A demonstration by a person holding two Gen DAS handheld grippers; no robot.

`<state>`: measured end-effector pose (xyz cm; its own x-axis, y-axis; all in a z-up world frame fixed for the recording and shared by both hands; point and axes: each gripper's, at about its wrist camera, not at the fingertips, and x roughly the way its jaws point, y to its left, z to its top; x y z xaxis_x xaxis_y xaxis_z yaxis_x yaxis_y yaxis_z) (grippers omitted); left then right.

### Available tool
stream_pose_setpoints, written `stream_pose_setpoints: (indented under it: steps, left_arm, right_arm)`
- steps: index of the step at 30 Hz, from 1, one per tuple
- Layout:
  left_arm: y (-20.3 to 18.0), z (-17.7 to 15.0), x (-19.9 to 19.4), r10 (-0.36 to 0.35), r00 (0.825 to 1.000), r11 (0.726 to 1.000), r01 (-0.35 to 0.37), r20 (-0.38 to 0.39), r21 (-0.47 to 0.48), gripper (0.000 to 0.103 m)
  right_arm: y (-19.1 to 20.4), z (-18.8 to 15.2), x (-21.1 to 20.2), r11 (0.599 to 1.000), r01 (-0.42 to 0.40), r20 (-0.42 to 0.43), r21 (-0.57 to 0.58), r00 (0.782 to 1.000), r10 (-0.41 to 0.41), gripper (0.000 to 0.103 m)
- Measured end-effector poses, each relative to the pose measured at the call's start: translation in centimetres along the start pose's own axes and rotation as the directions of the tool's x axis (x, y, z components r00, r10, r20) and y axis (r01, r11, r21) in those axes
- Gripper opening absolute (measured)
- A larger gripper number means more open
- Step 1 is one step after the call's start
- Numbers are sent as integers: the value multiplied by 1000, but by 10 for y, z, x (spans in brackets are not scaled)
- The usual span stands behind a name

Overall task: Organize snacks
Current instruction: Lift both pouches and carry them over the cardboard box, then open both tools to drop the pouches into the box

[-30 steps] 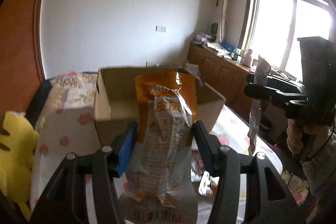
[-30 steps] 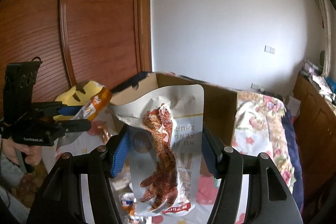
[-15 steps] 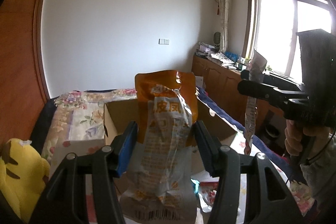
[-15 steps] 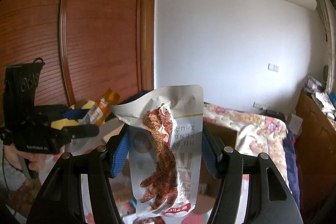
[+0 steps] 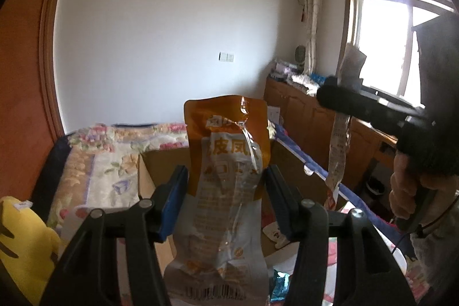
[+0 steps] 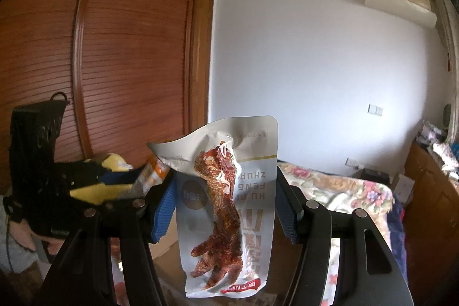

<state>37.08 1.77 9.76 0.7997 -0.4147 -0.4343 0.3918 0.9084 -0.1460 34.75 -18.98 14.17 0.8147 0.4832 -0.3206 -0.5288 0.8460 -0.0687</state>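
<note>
My left gripper (image 5: 226, 202) is shut on an orange and clear snack packet (image 5: 229, 177), held upright above an open cardboard box (image 5: 146, 171) on the bed. My right gripper (image 6: 226, 205) is shut on a white packet showing a brown chicken foot (image 6: 229, 205), also held upright over the box (image 6: 163, 240). The right gripper and its packet (image 5: 340, 139) show at the right of the left wrist view. The left gripper (image 6: 134, 182) shows at the left of the right wrist view.
A floral bedspread (image 5: 100, 162) covers the bed. A yellow plush toy (image 5: 20, 243) lies at the left. More snack packets (image 5: 279, 283) lie below the grippers. A wooden wardrobe (image 6: 114, 62) stands at the left, wooden cabinets (image 5: 309, 116) under the window.
Both grippers have risen with their packets; the box now sits lower in both views. The two grippers have come closer together.
</note>
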Motion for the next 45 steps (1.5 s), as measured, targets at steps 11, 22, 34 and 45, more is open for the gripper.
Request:
stream_pose_setpoints:
  steps: [11,22,34,45]
  left_arm:
    - [3,-24,41,11,996,1000,-12,-90,-19,55]
    - [-1,-37,66,21,987,999,-25,-160,-24,57]
    - [0,-40,65,36,984,998,-43,-173,-36,65]
    - [-6,-35,12,53,994,999,-54,-96,-6,65]
  right_arm:
    - [0,-33,44,999,48,-129,-4,990,-49,63]
    - [-12,-77,66,994,112,-237,21,966,-104,63]
    - [-12,-111,78,992,123,-340,18,934,-110,64]
    - [-15,-115,58,992,113,-338,52,937,-89,74]
